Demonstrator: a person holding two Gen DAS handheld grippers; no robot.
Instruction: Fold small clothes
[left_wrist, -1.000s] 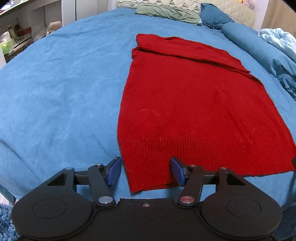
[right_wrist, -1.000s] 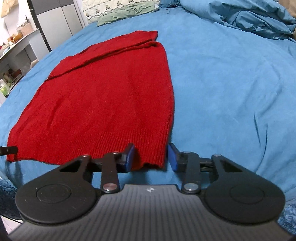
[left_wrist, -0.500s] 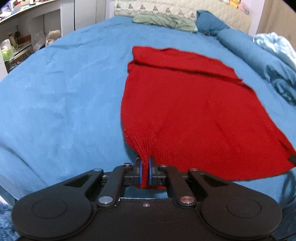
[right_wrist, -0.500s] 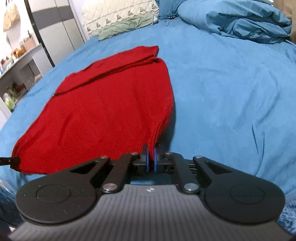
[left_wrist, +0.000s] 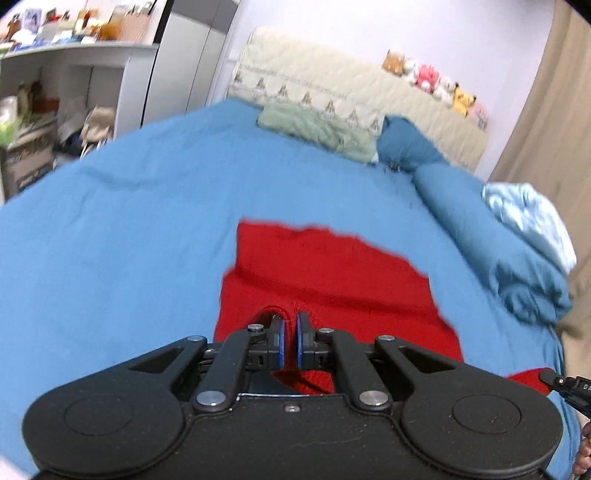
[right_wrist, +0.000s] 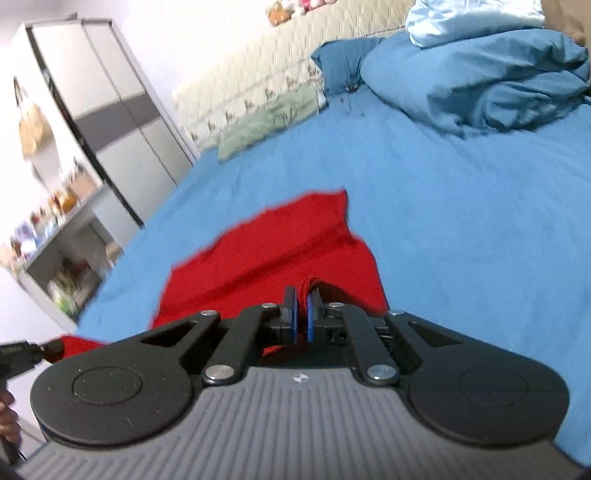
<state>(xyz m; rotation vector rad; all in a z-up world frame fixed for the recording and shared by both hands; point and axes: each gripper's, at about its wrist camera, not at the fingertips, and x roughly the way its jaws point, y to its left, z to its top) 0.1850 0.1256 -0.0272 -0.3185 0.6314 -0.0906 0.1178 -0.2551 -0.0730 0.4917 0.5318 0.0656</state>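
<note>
Blue bedspread (left_wrist: 110, 229); red knit (left_wrist: 332, 266) lengthwise toward headboard (left_wrist: 332, 92), both tools clamping its hem.

Sweater (left_wrist: 332, 280) lies on bed (left_wrist: 110, 240), pillows (left_wrist: 317, 129) behind.

text: "DA", cut off | on: right gripper (left_wrist: 569, 386) at frame edge | other text: none

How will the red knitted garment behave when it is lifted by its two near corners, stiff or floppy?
Probably floppy: the red knitted garment bunches where the left gripper and the right gripper pinch its hem. It likely sags between the two grips, since the cloth hangs and curves there. The knit looks thick, so it should not slip easily from the pads.
</note>
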